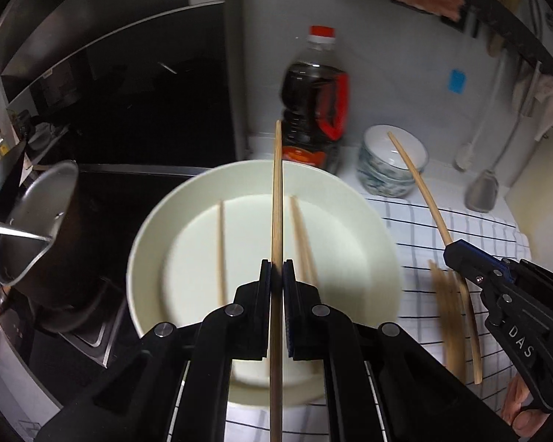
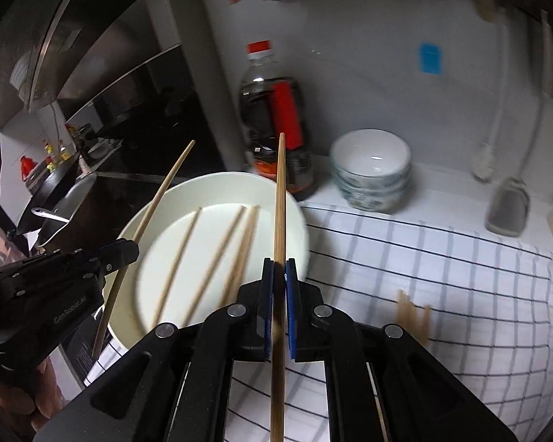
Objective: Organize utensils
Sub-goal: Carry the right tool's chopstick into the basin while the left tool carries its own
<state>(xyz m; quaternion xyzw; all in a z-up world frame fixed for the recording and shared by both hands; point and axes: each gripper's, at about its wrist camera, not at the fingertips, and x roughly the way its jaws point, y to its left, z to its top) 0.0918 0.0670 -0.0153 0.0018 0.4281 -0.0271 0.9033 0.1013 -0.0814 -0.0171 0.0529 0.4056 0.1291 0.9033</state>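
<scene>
Kitchen counter, checked cloth (image 2: 424, 258): left gripper (image 1: 276, 276) and right gripper (image 2: 279, 276) each clamp one chopstick (image 1: 277, 191) above the plate (image 1: 158, 221). Light, stiff, slick sticks; grip mid-shaft so they don't pivot.

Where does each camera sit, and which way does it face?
Left wrist: on the left tool, facing down over the white plate; the chopstick it grips, the right tool and fingers show.
Right wrist: on the right tool, facing the same counter; the left tool shows.
Shared: plate, bottle, bowls, checked cloth.
</scene>
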